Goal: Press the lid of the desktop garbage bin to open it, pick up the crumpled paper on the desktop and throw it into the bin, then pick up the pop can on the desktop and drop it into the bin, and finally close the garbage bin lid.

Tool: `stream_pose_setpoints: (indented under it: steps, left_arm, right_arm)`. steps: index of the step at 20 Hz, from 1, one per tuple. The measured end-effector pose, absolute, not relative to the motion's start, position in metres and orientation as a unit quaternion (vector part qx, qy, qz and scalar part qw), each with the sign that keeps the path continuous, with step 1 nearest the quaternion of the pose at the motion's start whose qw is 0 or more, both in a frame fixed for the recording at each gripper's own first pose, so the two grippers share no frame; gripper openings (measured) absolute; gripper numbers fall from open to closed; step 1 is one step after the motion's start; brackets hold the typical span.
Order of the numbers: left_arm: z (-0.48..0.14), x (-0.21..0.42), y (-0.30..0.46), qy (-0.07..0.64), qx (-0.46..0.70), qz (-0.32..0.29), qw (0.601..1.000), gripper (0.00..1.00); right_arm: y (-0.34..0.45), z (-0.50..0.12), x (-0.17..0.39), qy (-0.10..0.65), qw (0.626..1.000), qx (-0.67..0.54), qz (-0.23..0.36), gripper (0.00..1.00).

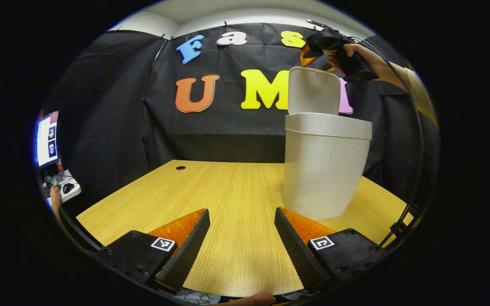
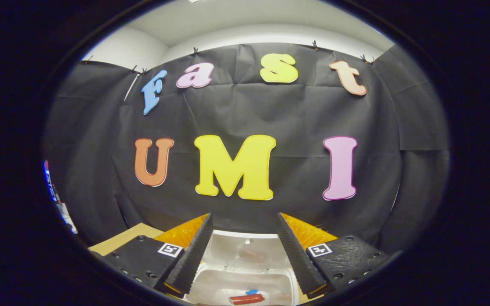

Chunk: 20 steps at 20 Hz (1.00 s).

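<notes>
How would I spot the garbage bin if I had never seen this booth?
Find the wooden table before the black cloth wall. On its right side stands the garbage bin, a tall pale plastic tub. Its lid is flipped upright, with the right gripper held above it.

Left gripper [image 1: 241, 238]: two wedge-shaped fingers [image 1: 187, 248] with ribbed inner faces, glossy outer side panels, each mounted on a black block with small screws and a square black-and-white marker [image 1: 163, 244] on top. Thin black cable [image 1: 415, 127] arcs along the right edge. Right gripper [image 2: 243, 246] built the same: ribbed wedge fingers, black screw-studded blocks, a square marker [image 2: 317, 250] on each. Seen from the left gripper view, its black body is gripped by a bare hand [image 1: 347, 57], forearm unsleeved.
</notes>
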<state>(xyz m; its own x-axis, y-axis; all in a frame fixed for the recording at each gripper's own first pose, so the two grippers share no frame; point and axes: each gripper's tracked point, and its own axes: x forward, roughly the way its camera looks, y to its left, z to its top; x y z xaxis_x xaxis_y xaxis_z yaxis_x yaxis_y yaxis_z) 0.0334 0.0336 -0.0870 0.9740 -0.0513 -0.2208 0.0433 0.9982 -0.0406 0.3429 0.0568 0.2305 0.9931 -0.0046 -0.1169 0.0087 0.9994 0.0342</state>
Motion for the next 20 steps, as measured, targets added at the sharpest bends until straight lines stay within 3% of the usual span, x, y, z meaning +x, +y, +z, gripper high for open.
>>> stream_pose_setpoints:
  steps: [5, 6, 7, 11, 12, 13, 14, 15, 20]
  left_arm:
    - [-0.085, 0.033, 0.045, 0.114, -0.029, -0.012, 0.993, 0.99]
    - [-0.083, 0.033, 0.048, 0.113, -0.03, -0.009, 0.993, 0.99]
    - [-0.082, 0.032, 0.051, 0.111, -0.031, -0.007, 0.993, 0.99]
    - [-0.081, 0.033, 0.051, 0.111, -0.033, -0.005, 0.993, 0.99]
    - [-0.082, 0.032, 0.05, 0.112, -0.031, -0.005, 0.993, 0.99]
    - [-0.082, 0.033, 0.049, 0.114, -0.03, -0.006, 0.993, 0.99]
    - [-0.083, 0.032, 0.048, 0.114, -0.028, -0.007, 0.993, 0.99]
    - [-0.083, 0.032, 0.047, 0.113, -0.027, -0.008, 0.993, 0.99]
    - [-0.086, 0.032, 0.045, 0.118, -0.02, -0.009, 0.993, 0.99]
  right_arm:
    - [0.045, 0.194, 0.328, 0.129, 0.991, -0.02, -0.002, 0.9]
    - [0.042, 0.19, 0.326, 0.137, 0.99, -0.014, -0.003, 0.97]
    - [0.041, 0.187, 0.325, 0.141, 0.99, -0.001, 0.0, 0.93]
    - [0.037, 0.167, 0.317, 0.172, 0.984, 0.038, 0.004, 0.93]
    - [0.038, 0.161, 0.315, 0.18, 0.983, 0.042, 0.007, 0.98]
    - [0.037, 0.155, 0.312, 0.192, 0.98, 0.041, 0.007, 0.93]
    - [0.035, 0.147, 0.309, 0.205, 0.978, 0.039, 0.007, 0.97]
    - [0.035, 0.14, 0.306, 0.218, 0.975, 0.04, 0.006, 0.93]
    - [0.035, 0.099, 0.287, 0.293, 0.953, 0.08, 0.0, 0.94]
